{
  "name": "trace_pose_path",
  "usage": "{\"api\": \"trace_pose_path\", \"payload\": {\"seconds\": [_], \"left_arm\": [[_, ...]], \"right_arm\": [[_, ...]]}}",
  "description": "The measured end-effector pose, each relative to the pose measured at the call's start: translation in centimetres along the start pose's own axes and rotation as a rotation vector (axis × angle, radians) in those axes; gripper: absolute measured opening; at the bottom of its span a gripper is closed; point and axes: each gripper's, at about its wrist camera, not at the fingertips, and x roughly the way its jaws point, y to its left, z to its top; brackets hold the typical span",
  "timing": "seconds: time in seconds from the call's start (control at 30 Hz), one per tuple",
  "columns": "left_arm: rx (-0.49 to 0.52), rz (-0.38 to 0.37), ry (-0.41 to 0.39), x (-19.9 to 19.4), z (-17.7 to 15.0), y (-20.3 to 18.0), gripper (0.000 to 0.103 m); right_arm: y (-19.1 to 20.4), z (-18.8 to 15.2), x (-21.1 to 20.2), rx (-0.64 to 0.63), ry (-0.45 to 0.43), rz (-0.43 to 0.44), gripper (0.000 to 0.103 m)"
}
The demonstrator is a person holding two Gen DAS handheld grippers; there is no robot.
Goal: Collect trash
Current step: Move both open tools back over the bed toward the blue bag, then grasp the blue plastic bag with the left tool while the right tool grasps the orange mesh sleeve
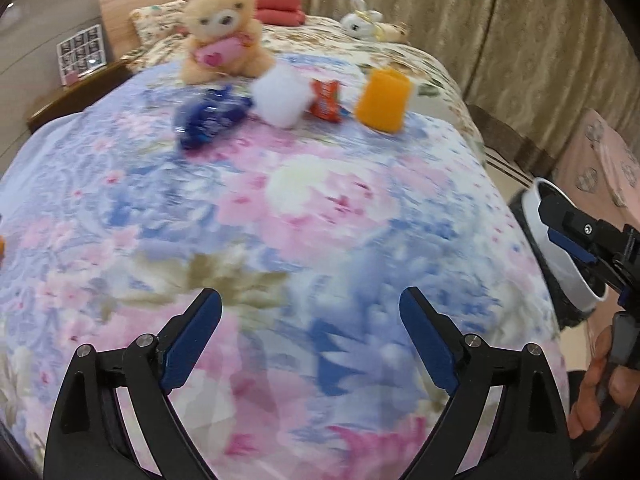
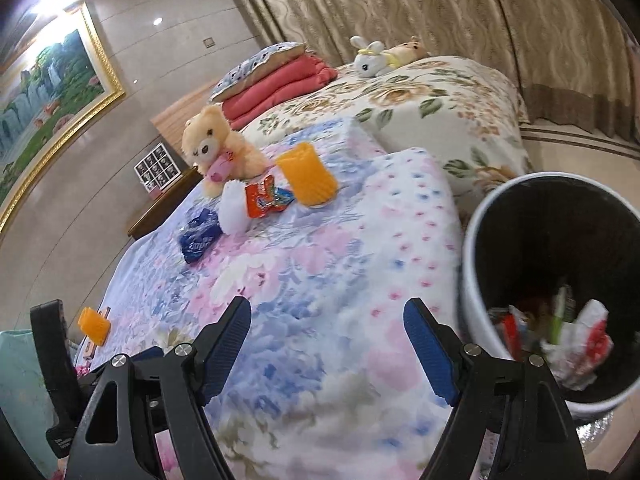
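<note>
On the floral blanket (image 1: 320, 216) lie a blue wrapper (image 1: 208, 118), a white fluffy wad (image 1: 282, 96) and an orange-red snack wrapper (image 1: 326, 100), all far ahead of my left gripper (image 1: 310, 296). It hovers open and empty over the blanket. My right gripper (image 2: 328, 304) is also open and empty, low over the blanket's near corner. The same blue wrapper (image 2: 200, 236), white wad (image 2: 234, 210) and snack wrapper (image 2: 266, 198) show in its view. A white-rimmed bin (image 2: 472, 240) with a black liner stands right of it, holding several pieces of trash.
An orange ribbed cup (image 1: 384, 100) and a teddy bear (image 1: 222, 36) stand by the wrappers. A second orange cup (image 2: 94, 325) sits near the left. Folded red bedding (image 2: 276, 84) and plush toys (image 2: 374, 58) lie farther back. Curtains (image 2: 400, 8) hang behind; a bedside table (image 1: 76, 96) is left.
</note>
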Motion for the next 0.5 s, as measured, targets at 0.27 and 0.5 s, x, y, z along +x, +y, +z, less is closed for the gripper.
{"api": "trace_pose_path", "payload": {"seconds": [0.27,0.5], "left_arm": [[-0.054,0.079,0.005,1.2,0.4,3.3,0.093],[-0.067,0.069,0.024,2.4,1.2,3.9,0.093]], "right_arm": [[0.8,0.3,4.2,-0.003,0.046,-0.001,0.08],[1.8,0.7,6.7,-0.025,0.076,0.013,0.08]]}}
